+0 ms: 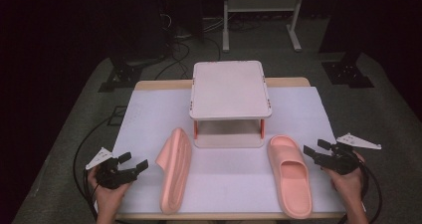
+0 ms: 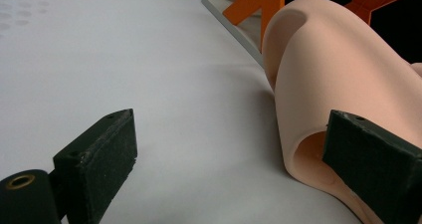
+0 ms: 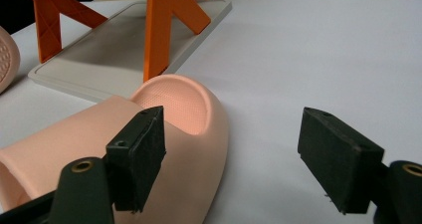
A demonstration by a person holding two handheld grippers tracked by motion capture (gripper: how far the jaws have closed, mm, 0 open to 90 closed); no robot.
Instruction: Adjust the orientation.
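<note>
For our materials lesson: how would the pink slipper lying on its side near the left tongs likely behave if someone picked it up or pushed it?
The slipper looks like thick moulded foam, so it is probably light and springy rather than floppy. It rests on its narrow edge, so a push would likely tip it flat. Its matt skin should grip well on the white table cover.

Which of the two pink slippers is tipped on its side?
The left slipper, nearest the left gripper: it stands on its edge with the ribbed sole showing. The right slipper, by the right gripper, lies flat, sole down, footbed up.
</note>
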